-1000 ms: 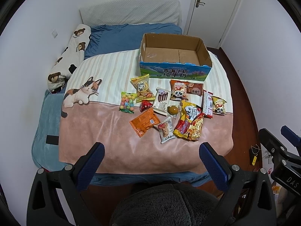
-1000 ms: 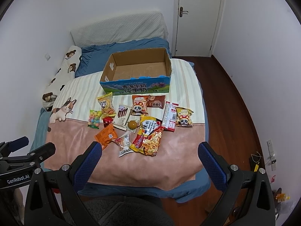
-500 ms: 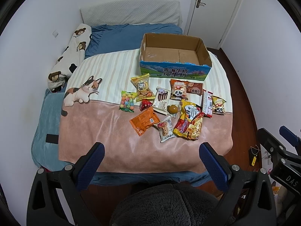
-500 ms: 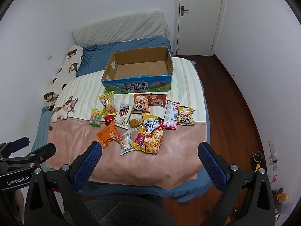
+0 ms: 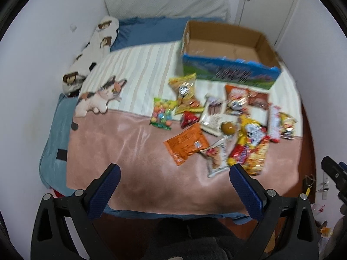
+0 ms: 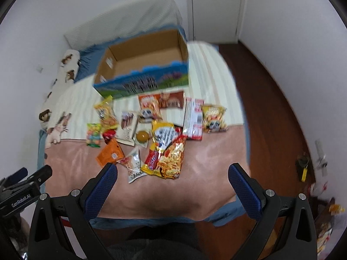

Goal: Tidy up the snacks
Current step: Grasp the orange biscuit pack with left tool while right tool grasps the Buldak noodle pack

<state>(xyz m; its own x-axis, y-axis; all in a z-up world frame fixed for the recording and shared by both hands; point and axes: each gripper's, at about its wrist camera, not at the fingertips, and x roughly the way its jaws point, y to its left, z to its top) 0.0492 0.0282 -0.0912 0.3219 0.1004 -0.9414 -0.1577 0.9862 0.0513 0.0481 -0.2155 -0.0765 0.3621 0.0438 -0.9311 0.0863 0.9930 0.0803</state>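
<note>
Cardboard box (image 5: pixel 229 49) is set open on bed (image 5: pixel 134 147), snack packets (image 6: pixel 164 151) scattered just before it. Left gripper (image 5: pixel 175 174) and right gripper (image 6: pixel 172 173) are held wide apart, nothing gripped.

White walls (image 6: pixel 292 32), white door (image 6: pixel 214 8), wood floor (image 6: pixel 271 112), bed (image 5: pixel 134 143).

The snack packets (image 5: pixel 249 143) are glossy plastic foil. The box (image 5: pixel 227 49) is matt brown cardboard, the blanket (image 5: pixel 134 147) soft pink plush cloth.
</note>
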